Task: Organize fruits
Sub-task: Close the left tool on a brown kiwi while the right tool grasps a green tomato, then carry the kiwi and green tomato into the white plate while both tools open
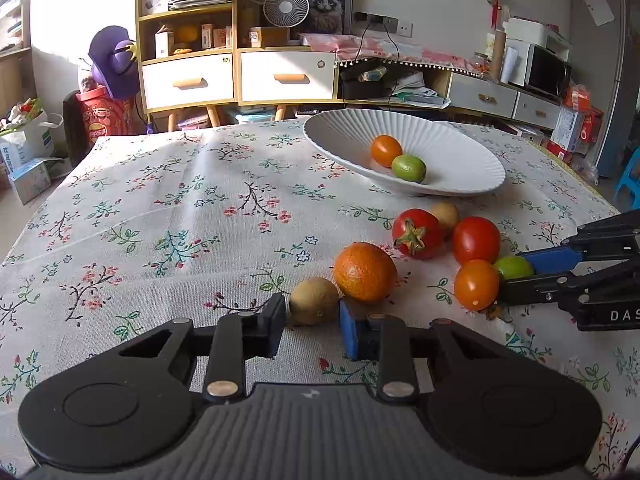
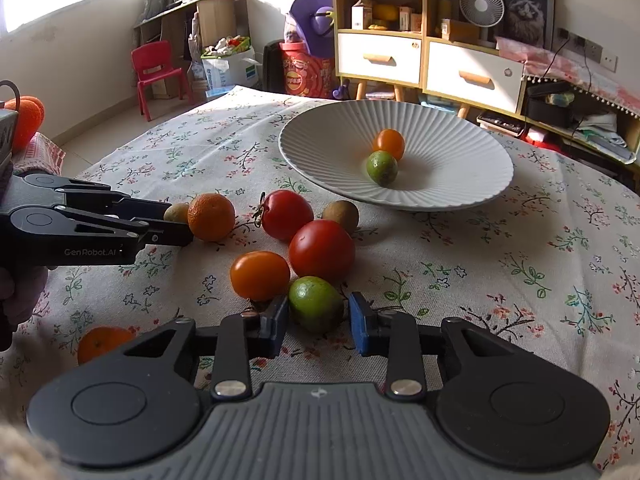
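Nearest the left wrist camera, the left gripper [image 1: 311, 328] sits low over the floral tablecloth [image 1: 160, 220] with its fingers spread on either side of a brown kiwi [image 1: 314, 300]; they flank it without pressing it. This kiwi lies with its long axis roughly across the view. Just beyond it, touching or nearly so, sits a round orange [image 1: 365, 272].

Right gripper [image 2: 318, 322] is likewise released, its blue pads [image 2: 359, 328] bracketing a green lime [image 2: 316, 303] with a gap visible on the right side. Lime's long axis runs slightly diagonal, toward the far right. Clustered just beyond are an orange tomato [image 2: 260, 275], a red tomato [image 2: 322, 250], a second red tomato [image 2: 286, 214] with its stem pointing left, and another kiwi [image 2: 341, 216].

White ribbed plate [image 2: 460, 152] stands toward the far edge of the table, holding a small orange tomato [image 2: 389, 143] touching a second lime [image 2: 382, 168].
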`<action>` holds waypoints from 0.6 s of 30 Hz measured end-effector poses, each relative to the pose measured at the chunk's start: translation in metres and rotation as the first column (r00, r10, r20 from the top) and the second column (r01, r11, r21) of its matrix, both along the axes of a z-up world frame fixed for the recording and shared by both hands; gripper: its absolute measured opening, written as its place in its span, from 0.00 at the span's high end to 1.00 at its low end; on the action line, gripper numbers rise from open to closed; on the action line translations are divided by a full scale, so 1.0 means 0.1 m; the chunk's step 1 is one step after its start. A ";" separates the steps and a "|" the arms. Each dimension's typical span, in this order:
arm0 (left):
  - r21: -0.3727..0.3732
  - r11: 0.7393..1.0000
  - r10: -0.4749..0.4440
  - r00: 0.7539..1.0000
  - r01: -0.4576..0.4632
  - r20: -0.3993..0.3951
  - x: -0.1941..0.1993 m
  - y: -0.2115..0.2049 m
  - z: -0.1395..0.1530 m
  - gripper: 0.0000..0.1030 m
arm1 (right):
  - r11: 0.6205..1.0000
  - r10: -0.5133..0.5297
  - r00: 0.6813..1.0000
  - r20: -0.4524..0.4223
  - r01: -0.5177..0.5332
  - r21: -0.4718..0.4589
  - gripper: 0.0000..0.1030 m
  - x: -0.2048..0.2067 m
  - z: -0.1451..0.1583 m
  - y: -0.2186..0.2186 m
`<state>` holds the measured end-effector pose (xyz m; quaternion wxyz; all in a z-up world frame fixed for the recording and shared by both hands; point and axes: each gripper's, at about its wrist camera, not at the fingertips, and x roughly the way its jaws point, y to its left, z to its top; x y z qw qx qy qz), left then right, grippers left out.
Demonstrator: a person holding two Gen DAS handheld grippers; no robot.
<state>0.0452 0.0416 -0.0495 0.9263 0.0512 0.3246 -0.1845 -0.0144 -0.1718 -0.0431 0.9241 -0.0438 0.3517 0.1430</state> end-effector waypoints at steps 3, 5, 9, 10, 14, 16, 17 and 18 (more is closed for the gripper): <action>0.010 1.000 -0.013 1.000 0.013 0.000 -0.01 -0.01 0.00 0.72 | 1.000 0.003 1.000 -0.003 -0.003 -0.006 0.74 0.00 0.02 0.00; 0.008 1.000 -0.011 1.000 0.011 -0.008 -0.01 -0.01 0.01 0.72 | 1.000 0.004 1.000 -0.003 -0.004 -0.004 0.74 -0.01 0.04 0.00; 0.014 1.000 -0.013 1.000 0.013 -0.014 -0.01 -0.01 0.04 0.73 | 1.000 0.007 1.000 -0.001 -0.007 -0.010 0.74 -0.01 0.05 0.00; 0.018 1.000 -0.012 1.000 0.013 -0.016 -0.01 -0.02 0.05 0.73 | 1.000 0.006 1.000 -0.002 -0.006 -0.011 0.74 -0.02 0.06 0.00; 0.016 1.000 0.003 0.999 -0.002 -0.032 -0.01 -0.04 0.10 0.73 | 1.000 0.000 1.000 -0.001 0.000 -0.011 0.74 -0.01 0.09 0.00; 0.010 1.000 0.006 0.999 -0.006 -0.035 -0.01 -0.05 0.14 0.73 | 1.000 -0.001 1.000 0.003 0.001 -0.006 0.74 -0.02 0.11 0.01; 0.007 1.000 0.008 0.999 -0.008 -0.037 -0.01 -0.06 0.16 0.73 | 1.000 -0.002 1.000 0.004 0.002 -0.002 0.74 -0.01 0.13 0.00; 0.004 1.000 0.010 0.999 -0.010 -0.040 -0.02 -0.06 0.17 0.73 | 1.000 -0.003 1.000 0.006 0.003 0.000 0.74 -0.01 0.15 0.00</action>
